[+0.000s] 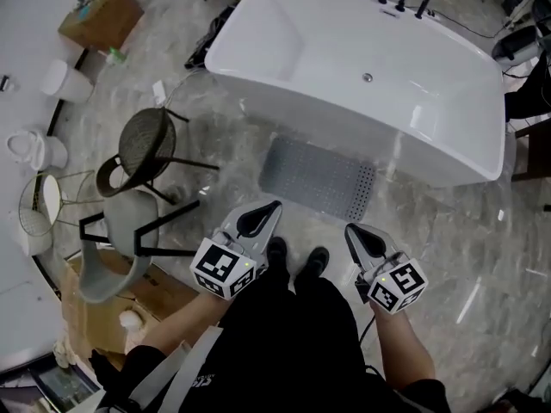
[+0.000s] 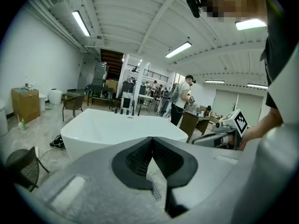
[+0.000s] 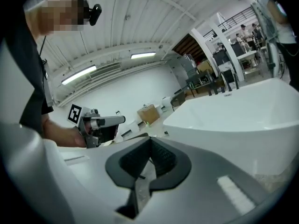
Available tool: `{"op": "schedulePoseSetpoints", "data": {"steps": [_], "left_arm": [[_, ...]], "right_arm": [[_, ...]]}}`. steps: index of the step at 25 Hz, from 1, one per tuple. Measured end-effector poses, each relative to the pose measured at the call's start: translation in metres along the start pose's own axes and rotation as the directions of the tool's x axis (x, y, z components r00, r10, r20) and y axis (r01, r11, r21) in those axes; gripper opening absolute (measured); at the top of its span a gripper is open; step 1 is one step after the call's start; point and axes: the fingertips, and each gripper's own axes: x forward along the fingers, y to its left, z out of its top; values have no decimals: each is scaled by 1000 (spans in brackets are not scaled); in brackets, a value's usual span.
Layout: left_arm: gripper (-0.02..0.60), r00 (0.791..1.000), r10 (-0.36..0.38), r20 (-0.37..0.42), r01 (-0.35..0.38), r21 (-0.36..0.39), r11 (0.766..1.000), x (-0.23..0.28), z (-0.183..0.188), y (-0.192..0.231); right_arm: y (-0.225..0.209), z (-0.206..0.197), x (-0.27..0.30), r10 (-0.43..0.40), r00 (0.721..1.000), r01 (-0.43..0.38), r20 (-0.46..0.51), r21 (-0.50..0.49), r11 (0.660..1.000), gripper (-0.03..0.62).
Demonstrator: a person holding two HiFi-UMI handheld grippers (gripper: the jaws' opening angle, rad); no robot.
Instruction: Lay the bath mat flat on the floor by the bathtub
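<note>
Head view showed the grey perforated rubber bath mat (image 1: 317, 177) flat beside the white freestanding bathtub (image 1: 362, 67) — my left gripper (image 1: 272, 207) and right gripper (image 1: 352, 230) closed, empty, best kept clear.

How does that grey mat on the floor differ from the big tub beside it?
The mat is grey, dotted and flat on the floor; the bathtub is white, smooth and deep. The mat is far smaller than the bathtub. Both are roughly rectangular and lie side by side.
</note>
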Motion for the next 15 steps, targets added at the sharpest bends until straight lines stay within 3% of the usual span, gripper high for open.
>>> {"op": "schedulePoseSetpoints", "data": {"steps": [7,15], "left_arm": [[6,997,4,74,-7,35,999,-55,47,-19],[6,987,23,158,-39,105,994,-95,85,-25]], "right_arm": [[47,53,-45,-59,991,65,118,-50,997,-2],[98,118,-76,-78,960,120,269,-144,982,-2]]}}
